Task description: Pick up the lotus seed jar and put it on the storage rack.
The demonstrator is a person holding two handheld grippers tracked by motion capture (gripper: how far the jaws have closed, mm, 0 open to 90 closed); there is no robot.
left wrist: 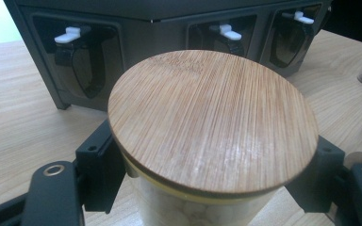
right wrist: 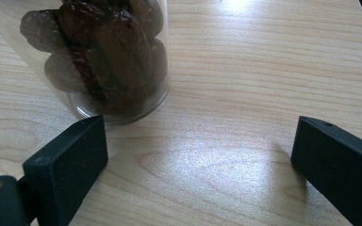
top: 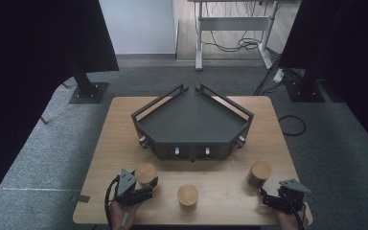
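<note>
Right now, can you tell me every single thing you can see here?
jars with bamboo lids: three, clear glass, front of table; left jar, middle jar, right jar with dark dried fruit
rack: one, dark grey, five-sided tray with clips, table centre
table: one, light wood
stands: two, black, on grey carpet behind
desk frame with cables: one, white, far back
left gripper: black, jaws closed on left jar
right gripper: black, jaws open beside right jar

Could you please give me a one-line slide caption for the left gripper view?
Left hand-held gripper clamps a bamboo-lidded jar before the dark rack.
</note>
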